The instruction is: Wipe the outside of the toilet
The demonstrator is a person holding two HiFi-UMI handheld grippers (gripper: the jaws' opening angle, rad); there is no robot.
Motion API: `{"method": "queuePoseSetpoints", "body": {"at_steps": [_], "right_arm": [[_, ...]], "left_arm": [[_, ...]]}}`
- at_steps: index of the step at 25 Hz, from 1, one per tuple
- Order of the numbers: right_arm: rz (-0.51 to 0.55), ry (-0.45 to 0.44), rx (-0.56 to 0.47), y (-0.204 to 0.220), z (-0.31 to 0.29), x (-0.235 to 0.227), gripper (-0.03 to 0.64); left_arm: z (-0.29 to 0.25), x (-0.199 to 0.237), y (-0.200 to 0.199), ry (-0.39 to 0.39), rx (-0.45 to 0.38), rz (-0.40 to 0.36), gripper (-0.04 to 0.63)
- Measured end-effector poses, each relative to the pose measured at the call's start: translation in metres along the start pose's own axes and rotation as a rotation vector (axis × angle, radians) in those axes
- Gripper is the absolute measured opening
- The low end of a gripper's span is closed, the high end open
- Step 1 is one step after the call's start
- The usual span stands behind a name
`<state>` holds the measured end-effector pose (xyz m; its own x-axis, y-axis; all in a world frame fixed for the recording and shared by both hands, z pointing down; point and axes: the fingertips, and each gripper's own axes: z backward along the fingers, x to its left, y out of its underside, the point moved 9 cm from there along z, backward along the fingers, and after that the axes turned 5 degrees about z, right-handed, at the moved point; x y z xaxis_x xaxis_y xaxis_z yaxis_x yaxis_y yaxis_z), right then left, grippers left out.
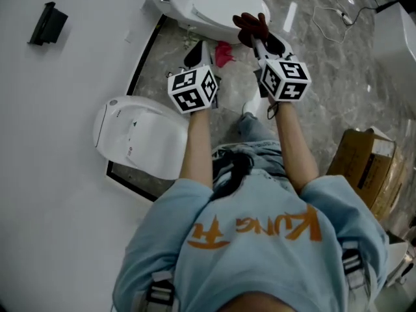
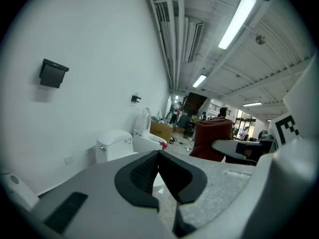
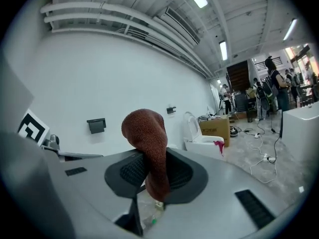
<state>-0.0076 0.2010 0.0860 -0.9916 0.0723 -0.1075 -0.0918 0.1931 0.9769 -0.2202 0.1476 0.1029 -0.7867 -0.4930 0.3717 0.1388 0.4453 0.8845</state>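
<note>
A white toilet (image 1: 214,5) with its lid down stands against the wall ahead; it also shows small in the left gripper view (image 2: 124,144) and the right gripper view (image 3: 202,138). A dark red knitted cloth (image 1: 250,26) (image 3: 149,148) is clamped in my right gripper (image 1: 257,38) (image 3: 152,171), held up in front of the toilet's bowl. My left gripper (image 1: 198,56) (image 2: 158,156) hovers beside it to the left, shut with nothing between its pads. From the left gripper view the red cloth (image 2: 212,138) hangs at the right.
A second white toilet (image 1: 140,135) stands against the wall at my left. A pink rag (image 1: 223,54) lies at the front of the far toilet. A cardboard box (image 1: 364,164) sits at the right, cables (image 1: 338,12) trail over the marble floor, and a black holder (image 1: 47,23) hangs on the wall.
</note>
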Motion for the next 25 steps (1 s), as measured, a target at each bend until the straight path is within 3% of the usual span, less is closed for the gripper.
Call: {"method": "queuePoseSetpoints", "body": {"at_steps": [6, 15, 19, 25], "right_arm": [[-0.112, -0.066, -0.044, -0.037, -0.048, -0.066, 0.081], [-0.215, -0.148, -0.049, -0.036, -0.093, -0.093, 0.083], [-0.194, -0.201, -0.023, -0.029, -0.11, -0.086, 0.083], [-0.166, -0.173, 0.062, 0.001, -0.138, -0.101, 0.083]], "left_arm": [[-0.058, -0.033, -0.036, 0.007, -0.091, -0.024, -0.005], [-0.089, -0.02, -0.042, -0.068, -0.071, -0.032, -0.005], [-0.098, 0.0, -0.031, -0.127, -0.04, 0.021, -0.005], [-0.117, 0.039, -0.003, -0.186, -0.027, 0.139, -0.005]]}}
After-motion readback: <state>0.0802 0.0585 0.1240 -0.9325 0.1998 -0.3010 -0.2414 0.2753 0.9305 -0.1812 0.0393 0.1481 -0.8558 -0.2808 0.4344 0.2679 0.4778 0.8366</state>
